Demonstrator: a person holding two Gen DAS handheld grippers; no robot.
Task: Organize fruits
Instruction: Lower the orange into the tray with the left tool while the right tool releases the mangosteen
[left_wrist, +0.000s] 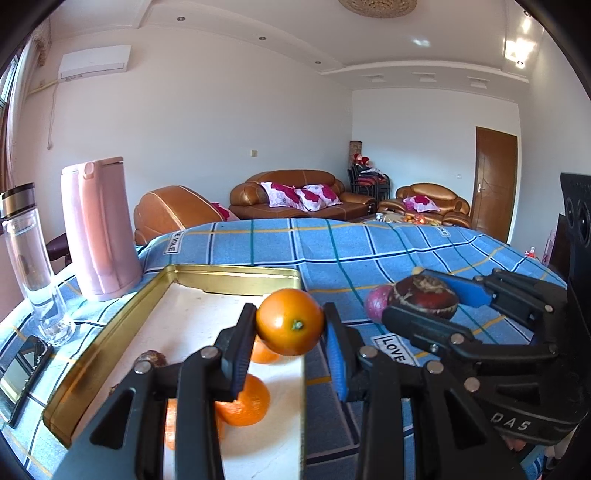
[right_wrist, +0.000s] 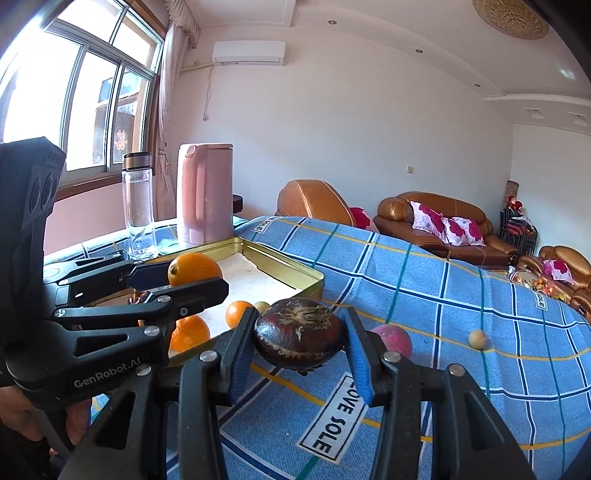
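Through the left wrist camera I have my left gripper (left_wrist: 290, 328) clamped on a smooth, glossy orange (left_wrist: 290, 322), round with a small green stem scar facing me, the ribbed blue pads pressing its two sides. It hangs above the near right part of a shallow gold metal tray (left_wrist: 110, 332) with a thin upright rim and a matte white floor. Below the held fruit three more oranges (left_wrist: 246, 404) with dimpled skin lie on that floor, and a dark brown fruit sits to the left of my fingers. Beyond the tray's far left corner stand a pink plastic jug (left_wrist: 96, 229) and a clear bottle (left_wrist: 31, 258); a phone lies flat at the far left. To my right the other tool carries its fruit over a woven blue checked cloth (left_wrist: 369, 251), which runs wide and bare ahead. Through the right wrist camera my right gripper (right_wrist: 300, 338) grips a dark maroon fruit (right_wrist: 300, 338), squat and leathery with a dry, fibrous tan patch on top and a jagged seam around its middle; it hangs above the cloth, just right of the tray's near corner. A pink round fruit (right_wrist: 397, 338) lies just behind my right finger, and a small tan ball (right_wrist: 479, 338) sits farther right, well apart. The left tool and its orange hang to my left over the tray. Ahead and to the right the cloth is open out to its far edge.
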